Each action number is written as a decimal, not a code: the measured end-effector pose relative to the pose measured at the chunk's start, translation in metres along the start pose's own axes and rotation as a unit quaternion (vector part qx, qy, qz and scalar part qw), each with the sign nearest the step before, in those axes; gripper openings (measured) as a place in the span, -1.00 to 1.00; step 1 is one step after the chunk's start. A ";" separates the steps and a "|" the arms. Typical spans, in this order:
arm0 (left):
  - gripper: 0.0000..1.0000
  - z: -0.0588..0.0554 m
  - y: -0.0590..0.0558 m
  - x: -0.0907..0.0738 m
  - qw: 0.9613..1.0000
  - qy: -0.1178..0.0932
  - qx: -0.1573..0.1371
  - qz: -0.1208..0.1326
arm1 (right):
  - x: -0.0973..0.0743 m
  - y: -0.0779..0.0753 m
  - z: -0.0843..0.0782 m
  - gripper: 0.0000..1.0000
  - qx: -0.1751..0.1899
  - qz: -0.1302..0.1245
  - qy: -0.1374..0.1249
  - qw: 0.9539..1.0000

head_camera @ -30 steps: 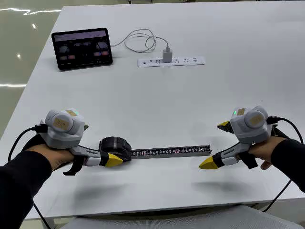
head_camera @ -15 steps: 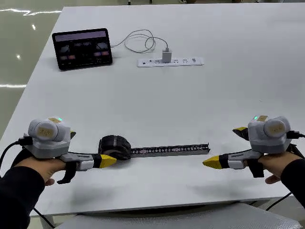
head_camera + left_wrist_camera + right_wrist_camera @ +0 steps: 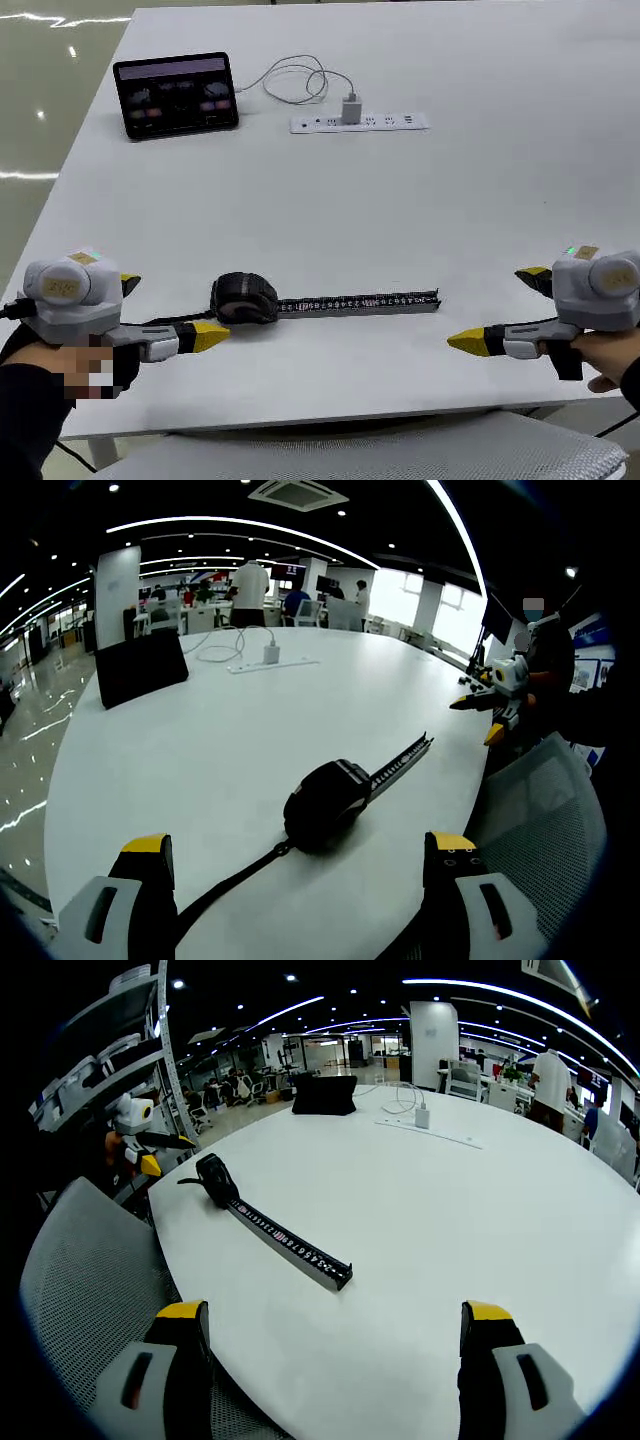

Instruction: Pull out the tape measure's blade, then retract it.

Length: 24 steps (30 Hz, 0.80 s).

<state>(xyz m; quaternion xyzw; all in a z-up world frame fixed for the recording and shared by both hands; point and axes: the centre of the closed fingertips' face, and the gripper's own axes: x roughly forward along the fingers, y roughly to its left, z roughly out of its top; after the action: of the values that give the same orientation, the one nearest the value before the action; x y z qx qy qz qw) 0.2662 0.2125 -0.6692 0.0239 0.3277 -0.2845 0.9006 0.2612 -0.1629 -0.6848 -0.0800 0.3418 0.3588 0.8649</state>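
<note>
Nearest the person, a grey mesh chair (image 3: 400, 455) sits at the front edge of the white table (image 3: 420, 210). Just above that edge both tools hover, one at each end of the work. The left gripper (image 3: 300, 845) has its yellow-tipped jaws spread wide, holding nothing. It points at the tape measure's case from the case's left, close to it but not touching. The right gripper (image 3: 335, 1312) also has its jaws spread wide and empty. It faces the free end of the blade and stands clear of it on the right.

Between the two lies the tape measure (image 3: 243, 297), a dark rounded case resting on the tabletop near the front edge. Its blade (image 3: 360, 302) is drawn out flat along the table toward the right, numbers facing up, with the hook end lying loose on the surface. A thin dark strap (image 3: 230, 885) runs from the case toward the left gripper.

Farther back, a white power strip (image 3: 360, 122) lies on the table with a charger (image 3: 351, 108) plugged into it. A looped white cable (image 3: 295, 85) runs from the charger toward a tablet (image 3: 176, 94), which stands propped at the far left with its screen lit.
</note>
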 end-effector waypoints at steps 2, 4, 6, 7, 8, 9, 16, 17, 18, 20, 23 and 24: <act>1.00 -0.002 -0.001 -0.003 1.000 0.000 0.002 0.001 | -0.004 0.001 0.001 1.00 0.002 0.000 -0.003 1.000; 1.00 -0.005 -0.001 -0.006 1.000 -0.002 0.000 0.003 | -0.008 0.002 0.003 1.00 -0.002 -0.005 -0.009 1.000; 1.00 -0.008 -0.002 -0.009 1.000 -0.003 -0.006 0.004 | -0.010 0.003 0.002 1.00 -0.005 -0.006 -0.009 1.000; 1.00 -0.010 -0.003 -0.009 1.000 -0.003 -0.006 0.003 | -0.011 0.003 0.001 1.00 -0.007 -0.006 -0.007 1.000; 1.00 -0.012 -0.004 -0.011 1.000 -0.001 -0.006 0.004 | -0.013 0.004 -0.001 1.00 -0.008 -0.007 -0.005 1.000; 1.00 -0.013 -0.005 -0.012 1.000 -0.001 -0.005 0.004 | -0.014 0.004 -0.002 1.00 -0.007 -0.007 -0.005 1.000; 1.00 -0.013 -0.005 -0.020 1.000 -0.008 -0.001 0.011 | -0.025 0.008 -0.011 1.00 -0.002 -0.011 -0.006 1.000; 1.00 -0.013 -0.005 -0.021 1.000 -0.008 -0.002 0.011 | -0.026 0.009 -0.012 1.00 -0.002 -0.012 -0.006 1.000; 1.00 -0.013 -0.006 -0.022 1.000 -0.008 -0.001 0.011 | -0.028 0.009 -0.012 1.00 -0.003 -0.013 -0.007 1.000; 1.00 -0.014 -0.008 -0.023 1.000 -0.007 -0.002 0.011 | -0.030 0.009 -0.013 1.00 -0.003 -0.014 -0.006 1.000; 1.00 -0.012 -0.009 -0.023 1.000 -0.009 0.003 0.012 | -0.033 0.009 -0.012 1.00 -0.006 -0.016 -0.007 1.000; 1.00 -0.011 -0.010 -0.023 1.000 -0.009 0.003 0.012 | -0.034 0.009 -0.011 1.00 -0.006 -0.017 -0.007 1.000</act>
<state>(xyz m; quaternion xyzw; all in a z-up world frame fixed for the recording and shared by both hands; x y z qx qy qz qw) 0.2400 0.2185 -0.6627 0.0280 0.3187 -0.2745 0.9068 0.2317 -0.1794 -0.6706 -0.0883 0.3322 0.3465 0.8728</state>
